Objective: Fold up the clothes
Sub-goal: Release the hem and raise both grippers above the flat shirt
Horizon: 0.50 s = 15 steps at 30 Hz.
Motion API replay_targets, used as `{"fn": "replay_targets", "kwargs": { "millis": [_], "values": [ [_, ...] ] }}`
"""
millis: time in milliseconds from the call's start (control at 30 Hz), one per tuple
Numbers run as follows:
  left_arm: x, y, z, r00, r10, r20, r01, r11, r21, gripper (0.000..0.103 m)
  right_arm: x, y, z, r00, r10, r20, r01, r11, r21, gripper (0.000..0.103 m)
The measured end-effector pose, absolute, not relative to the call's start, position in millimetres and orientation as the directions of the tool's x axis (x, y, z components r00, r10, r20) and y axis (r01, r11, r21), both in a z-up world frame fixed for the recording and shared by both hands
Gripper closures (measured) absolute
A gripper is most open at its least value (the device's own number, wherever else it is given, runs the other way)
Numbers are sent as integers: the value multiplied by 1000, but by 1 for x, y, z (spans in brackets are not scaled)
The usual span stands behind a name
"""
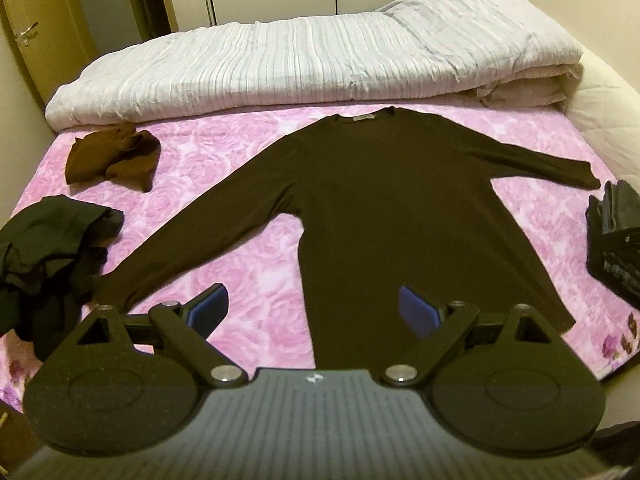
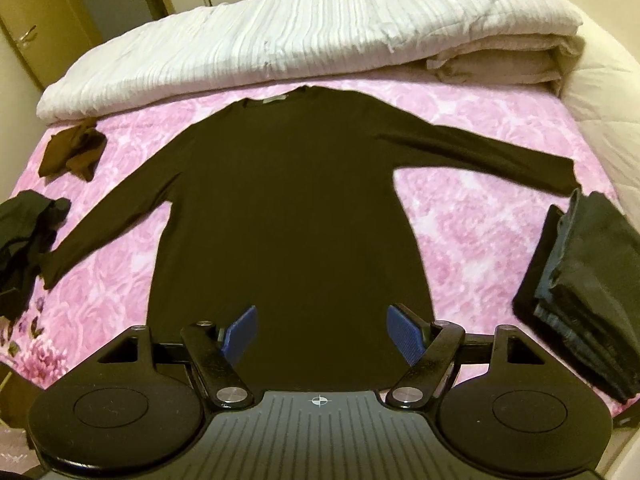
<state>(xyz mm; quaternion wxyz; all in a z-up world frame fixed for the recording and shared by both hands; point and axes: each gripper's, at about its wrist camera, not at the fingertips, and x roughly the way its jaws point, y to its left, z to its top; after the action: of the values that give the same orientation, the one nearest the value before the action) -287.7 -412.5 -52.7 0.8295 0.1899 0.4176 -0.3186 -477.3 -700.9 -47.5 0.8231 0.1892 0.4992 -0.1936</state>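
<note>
One spread shirt (image 2: pixel 288 208), two crumpled garments (image 2: pixel 24 236), both tongs (image 2: pixel 320 336) empty.

Both wrist cameras look from the foot of the bed toward its head, angled down over the pink bedspread (image 1: pixel 248 248) — each with its own spread fingers low in frame. The left view sits further left, the right further right. Both share the dark long-sleeved top (image 2: pixel 288 208) and the rolled white duvet (image 1: pixel 280 60) beyond.
</note>
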Motion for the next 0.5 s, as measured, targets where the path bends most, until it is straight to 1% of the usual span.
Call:
{"fn": "replay_targets", "kwargs": {
  "millis": [300,500],
  "values": [
    [-286,-400,-56,447,-333,-830,673,737,67,13,-468,-691,-62,418,-95,-904,504,852,143,28],
    [-283,-399,-64,441,-316,-840,673,735,76,13,-468,-697,-68,417,-113,-902,526,839,138,28]
  ]
}}
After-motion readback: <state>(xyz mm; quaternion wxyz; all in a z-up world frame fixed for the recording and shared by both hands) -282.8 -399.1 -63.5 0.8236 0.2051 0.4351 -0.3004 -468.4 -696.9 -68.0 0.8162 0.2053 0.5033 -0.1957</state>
